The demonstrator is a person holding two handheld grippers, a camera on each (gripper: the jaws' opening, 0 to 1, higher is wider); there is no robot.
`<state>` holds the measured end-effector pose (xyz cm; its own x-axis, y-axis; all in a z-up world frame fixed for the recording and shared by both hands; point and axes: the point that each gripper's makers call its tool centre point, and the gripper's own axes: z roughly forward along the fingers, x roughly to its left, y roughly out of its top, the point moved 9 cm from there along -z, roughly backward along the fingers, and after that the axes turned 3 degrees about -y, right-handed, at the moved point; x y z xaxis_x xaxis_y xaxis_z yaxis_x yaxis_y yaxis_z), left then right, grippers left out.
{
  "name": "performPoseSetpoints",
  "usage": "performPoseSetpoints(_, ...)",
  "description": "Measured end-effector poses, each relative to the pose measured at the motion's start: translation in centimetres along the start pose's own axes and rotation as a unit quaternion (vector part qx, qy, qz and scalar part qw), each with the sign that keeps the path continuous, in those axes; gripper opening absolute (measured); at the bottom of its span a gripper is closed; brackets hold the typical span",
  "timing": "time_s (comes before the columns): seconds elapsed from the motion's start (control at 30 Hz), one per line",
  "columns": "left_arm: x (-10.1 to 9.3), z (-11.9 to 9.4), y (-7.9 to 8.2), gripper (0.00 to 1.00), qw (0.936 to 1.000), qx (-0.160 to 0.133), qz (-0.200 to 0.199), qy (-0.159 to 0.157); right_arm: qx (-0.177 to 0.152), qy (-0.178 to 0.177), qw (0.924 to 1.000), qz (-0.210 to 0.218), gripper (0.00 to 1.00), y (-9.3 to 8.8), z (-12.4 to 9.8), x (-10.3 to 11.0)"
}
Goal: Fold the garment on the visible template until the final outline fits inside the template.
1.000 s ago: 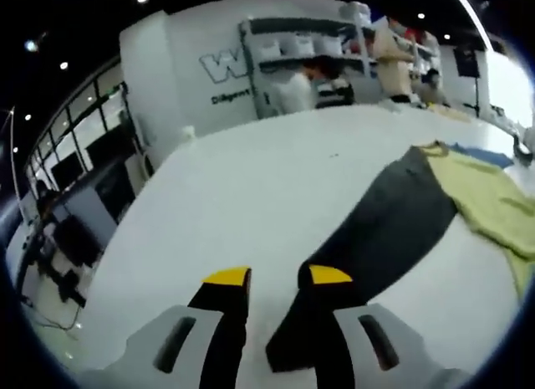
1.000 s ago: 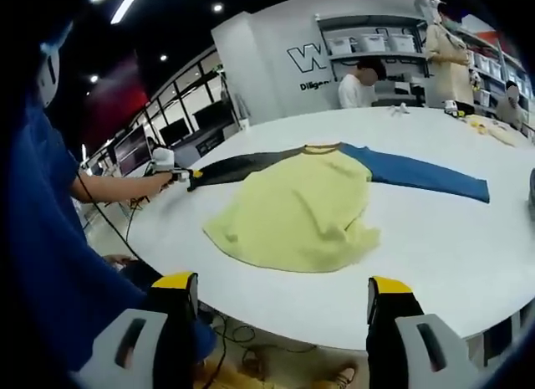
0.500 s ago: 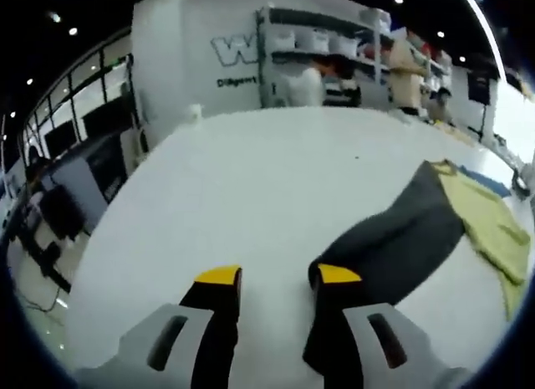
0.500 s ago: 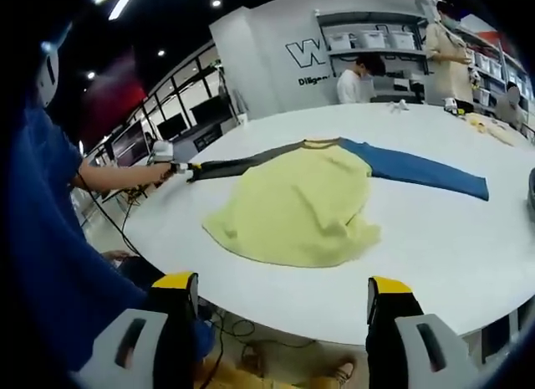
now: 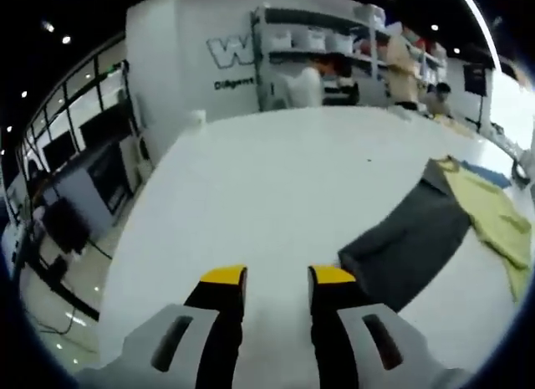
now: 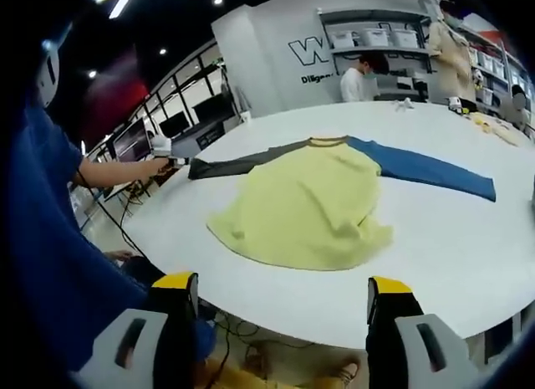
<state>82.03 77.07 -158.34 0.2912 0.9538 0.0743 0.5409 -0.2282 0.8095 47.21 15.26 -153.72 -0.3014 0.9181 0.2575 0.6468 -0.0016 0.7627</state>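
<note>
Dark sleeve (image 5: pixel 410 238) released — garment (image 6: pixel 305 209) crosswise (sleeves outstretched)

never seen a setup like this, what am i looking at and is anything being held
A person holds a two-jaw gripper in each hand, and a fisheye camera rides on each one. The left gripper view looks along the left gripper, whose yellow-tipped jaws stand a little apart with nothing between them, beside the end of the dark sleeve. The right gripper view looks along the right gripper, wide open, off the edge of the white table. On the table lies a shirt with a yellow body, one dark sleeve and one blue sleeve. Nothing is held.
</note>
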Motion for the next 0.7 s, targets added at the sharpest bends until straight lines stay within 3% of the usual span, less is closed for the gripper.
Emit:
performPoseSetpoints(0.4,0.9,-1.6,0.7,0.31,0.9996,-0.026,-0.005,0.008,-0.012,0.01,0.9999,-0.002,0.81,0.2,0.8,0.2)
performPoseSetpoints(0.57,-1.1,-2.6,0.6,0.32,0.9989,-0.045,-0.003,-0.01,-0.019,0.012,0.9997,0.0,0.81,0.0,1.1,0.2)
performPoseSetpoints(0.7,-4.3,-4.5,-0.1,0.33,0.9975,-0.055,-0.001,-0.044,-0.026,0.015,0.9996,0.001,0.81,-0.2,1.4,-0.3)
